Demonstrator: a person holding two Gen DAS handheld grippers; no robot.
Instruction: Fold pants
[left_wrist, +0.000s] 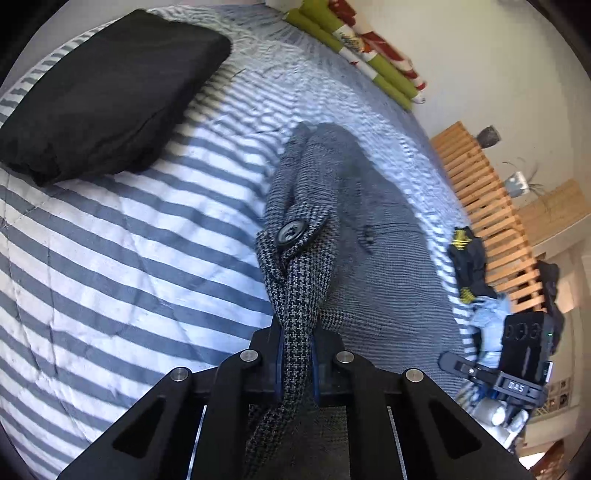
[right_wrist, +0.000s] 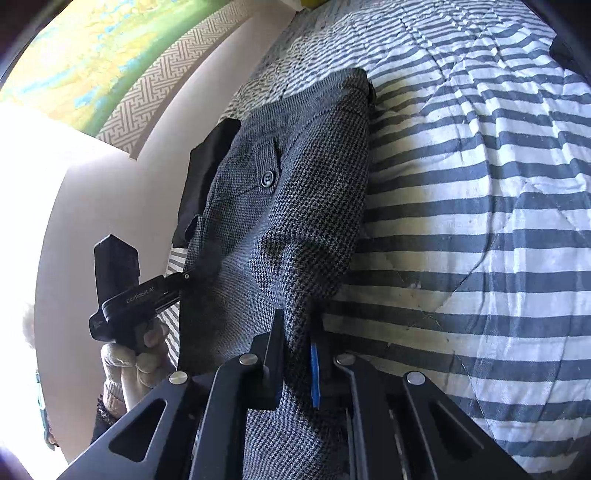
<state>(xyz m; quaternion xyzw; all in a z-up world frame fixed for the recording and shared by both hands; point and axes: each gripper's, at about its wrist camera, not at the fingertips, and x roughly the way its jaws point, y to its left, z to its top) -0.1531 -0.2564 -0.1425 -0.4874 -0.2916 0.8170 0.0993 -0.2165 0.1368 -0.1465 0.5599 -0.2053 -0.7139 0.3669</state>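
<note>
Item: one pair of grey houndstooth woven pants (left_wrist: 369, 229), lying on a quilted bedspread of grey and white stripes (left_wrist: 129, 258), with its waist end gathered up toward both cameras. The left gripper (left_wrist: 297, 363) was clenched on a bunched rope of waistband cloth just below a dark round button (left_wrist: 291, 232); the right gripper (right_wrist: 297, 354) was likewise clamped on a fold of the same fabric, its blue pad (right_wrist: 314, 373) showing beside the weave. Risk, as judged: each jaw pair held a twisted bunch, not a flat edge, so a lift could pull the cloth free on one side, or carry creases into the fold; uneven tension between the two grips would skew the legs. Left wrist view alone recorded: a black rectangular cushion (left_wrist: 107, 92) at ten o'clock, a slatted pale wooden frame (left_wrist: 487, 221) at three o'clock, rolled green and red patterned fabric (left_wrist: 354, 44) at one o'clock, and the right gripper's body at four o'clock. Right wrist view alone recorded: a buttoned back pocket flap (right_wrist: 267, 166) at eleven o'clock, a black lining patch (right_wrist: 210, 173), and a gloved hand (right_wrist: 136, 365) holding the left gripper at eight o'clock.
</note>
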